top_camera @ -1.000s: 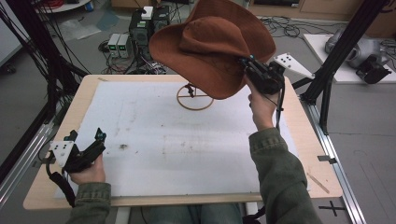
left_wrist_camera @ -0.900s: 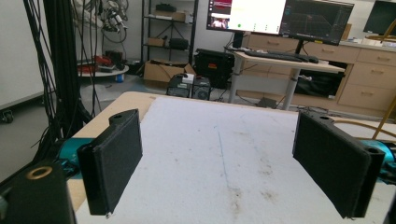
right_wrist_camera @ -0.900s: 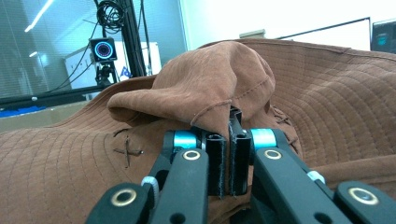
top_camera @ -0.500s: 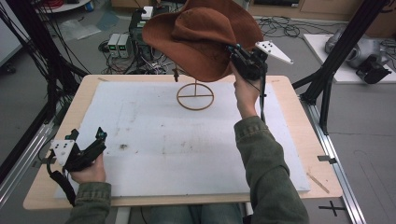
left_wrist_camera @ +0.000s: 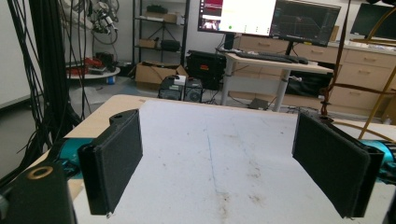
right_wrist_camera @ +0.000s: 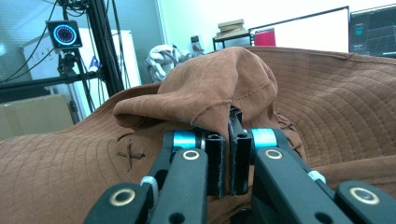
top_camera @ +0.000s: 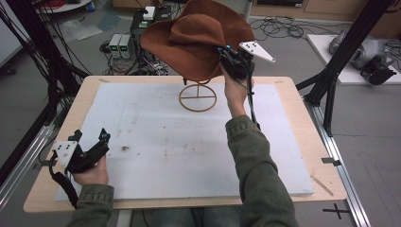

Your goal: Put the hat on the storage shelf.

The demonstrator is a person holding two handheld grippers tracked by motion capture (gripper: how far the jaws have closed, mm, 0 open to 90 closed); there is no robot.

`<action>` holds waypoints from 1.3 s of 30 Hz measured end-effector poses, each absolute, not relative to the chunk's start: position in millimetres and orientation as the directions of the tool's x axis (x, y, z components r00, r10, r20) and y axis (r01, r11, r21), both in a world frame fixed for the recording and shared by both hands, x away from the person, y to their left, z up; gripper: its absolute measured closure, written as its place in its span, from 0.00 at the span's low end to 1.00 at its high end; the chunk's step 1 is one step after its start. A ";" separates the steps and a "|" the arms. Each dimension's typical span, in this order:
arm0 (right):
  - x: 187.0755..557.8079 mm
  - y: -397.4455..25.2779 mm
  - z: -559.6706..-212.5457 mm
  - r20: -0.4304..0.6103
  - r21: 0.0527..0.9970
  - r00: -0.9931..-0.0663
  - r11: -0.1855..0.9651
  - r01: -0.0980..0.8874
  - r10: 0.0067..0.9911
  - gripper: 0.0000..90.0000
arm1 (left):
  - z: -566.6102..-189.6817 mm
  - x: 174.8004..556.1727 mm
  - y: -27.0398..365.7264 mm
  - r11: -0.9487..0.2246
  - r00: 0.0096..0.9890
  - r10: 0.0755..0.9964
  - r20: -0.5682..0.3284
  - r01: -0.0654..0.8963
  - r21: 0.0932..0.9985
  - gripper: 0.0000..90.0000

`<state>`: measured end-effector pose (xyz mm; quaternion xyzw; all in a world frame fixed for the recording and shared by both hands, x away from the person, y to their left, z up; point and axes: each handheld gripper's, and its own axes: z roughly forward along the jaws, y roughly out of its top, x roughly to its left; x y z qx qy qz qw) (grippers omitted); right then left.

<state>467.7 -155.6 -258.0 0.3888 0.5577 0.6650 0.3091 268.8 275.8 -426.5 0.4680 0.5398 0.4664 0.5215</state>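
Two jaws of the right hand-held gripper (right_wrist_camera: pixel 227 154) pinch a fold of the brown cowboy hat (top_camera: pixel 198 38), lifted above the wire hat stand (top_camera: pixel 197 97). Left hand-held gripper (top_camera: pixel 87 151) rests open on the surface (top_camera: pixel 189 142), well apart.

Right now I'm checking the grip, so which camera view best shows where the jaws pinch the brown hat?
The right gripper view: the right gripper has its jaws shut on a fold of the brown hat, close up. The high view shows the whole hat above the wire stand, with the pinch itself too small to see.
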 end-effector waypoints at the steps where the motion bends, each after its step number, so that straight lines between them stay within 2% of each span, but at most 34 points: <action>1: 467.7 -155.6 -258.0 0.172 0.982 -0.507 -0.187 0.022 0.845 0.99 | -426.4 268.6 275.6 0.123 -0.013 0.992 -0.123 0.021 0.992 0.18; 5: 469.5 -149.8 -262.0 0.149 0.987 -0.500 -0.162 0.018 0.853 0.98 | -426.2 268.2 274.0 0.124 -0.013 0.992 -0.124 0.017 0.992 0.18; 21: 472.5 -154.7 -280.0 0.167 0.985 -0.481 -0.165 0.047 0.860 0.95 | -427.0 267.8 275.6 0.130 -0.012 0.991 -0.130 0.027 0.991 0.18; 22: 472.5 -154.0 -279.9 0.165 0.985 -0.497 -0.167 0.041 0.852 0.90 | -427.2 268.0 275.5 0.131 -0.014 0.991 -0.131 0.028 0.991 0.18; 23: 472.5 -154.0 -279.9 0.165 0.985 -0.497 -0.167 0.041 0.852 0.90 | -427.3 268.2 275.5 0.131 -0.013 0.991 -0.131 0.029 0.991 0.18; 25: 472.7 -153.5 -280.6 0.163 0.986 -0.519 -0.156 0.056 0.839 0.81 | -427.7 268.4 276.0 0.128 -0.013 0.992 -0.128 0.030 0.991 0.18; 26: 472.7 -153.5 -280.6 0.163 0.986 -0.519 -0.156 0.056 0.839 0.81 | -427.9 268.4 276.1 0.130 -0.014 0.991 -0.129 0.030 0.991 0.18; 29: 471.3 -154.0 -280.6 0.136 0.990 -0.550 -0.124 0.061 0.824 0.60 | -427.8 268.1 276.7 0.128 -0.017 0.992 -0.128 0.030 0.991 0.18; 30: 471.3 -154.0 -280.6 0.136 0.990 -0.550 -0.124 0.061 0.824 0.60 | -427.9 268.1 276.9 0.128 -0.018 0.992 -0.128 0.029 0.991 0.18; 32: 468.4 -153.7 -278.8 0.133 0.991 -0.554 -0.113 0.069 0.822 0.42 | -428.0 268.4 277.0 0.134 -0.016 0.991 -0.133 0.028 0.991 0.19; 33: 468.4 -153.7 -278.8 0.133 0.991 -0.554 -0.113 0.069 0.822 0.42 | -428.0 268.3 277.0 0.135 -0.016 0.991 -0.134 0.028 0.990 0.19; 34: 466.3 -155.1 -276.8 0.139 0.990 -0.552 -0.123 0.067 0.822 0.34 | -427.7 268.0 276.9 0.136 -0.015 0.991 -0.135 0.029 0.990 0.19; 39: 461.1 -164.2 -270.0 0.142 0.988 -0.522 -0.149 0.028 0.841 0.20 | -426.5 266.9 276.3 0.140 -0.013 0.990 -0.140 0.022 0.990 0.19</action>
